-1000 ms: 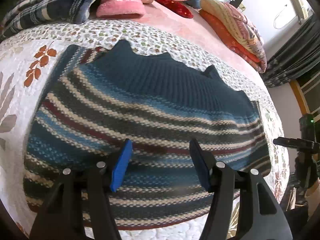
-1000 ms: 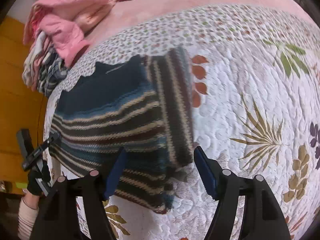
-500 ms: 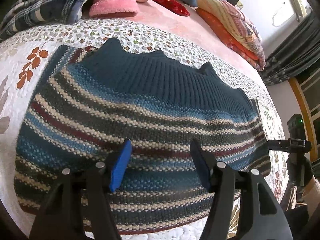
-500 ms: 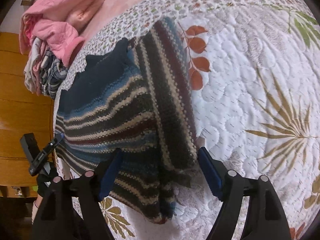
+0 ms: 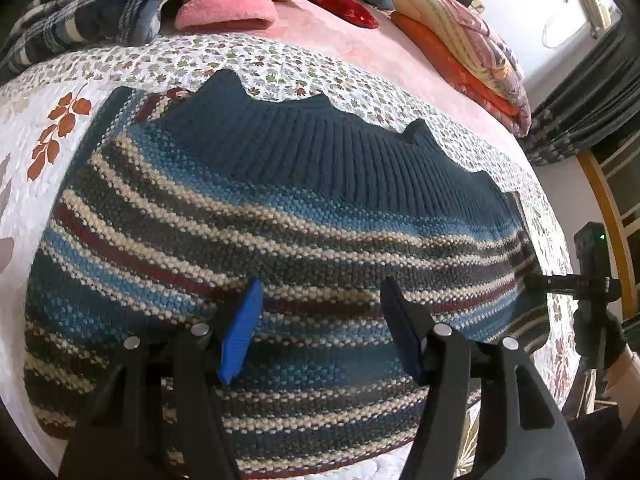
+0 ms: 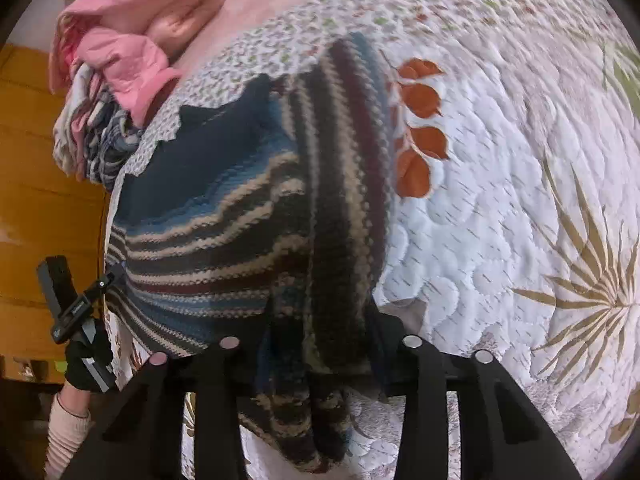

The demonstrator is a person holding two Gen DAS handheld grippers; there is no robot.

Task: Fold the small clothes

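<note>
On a bed (image 5: 360, 60) under a white leaf-print quilt (image 6: 500, 220): striped knit sweater (image 5: 280, 240) laid flat mid-quilt, sleeve folded over. Left claw (image 5: 320, 328) spread wide, hovering over the sweater's lower stripes. Right claw (image 6: 320, 344) at the sweater's sleeve-side corner, fabric bunched between its fingers; grip state impossible to tell. Beyond the sweater, heaped pink garments (image 5: 228, 4) and plaid cloth (image 5: 92, 16).

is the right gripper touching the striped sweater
Touching: in the right wrist view the right gripper straddles the striped sweater, with knit bunched between its fingers.
</note>
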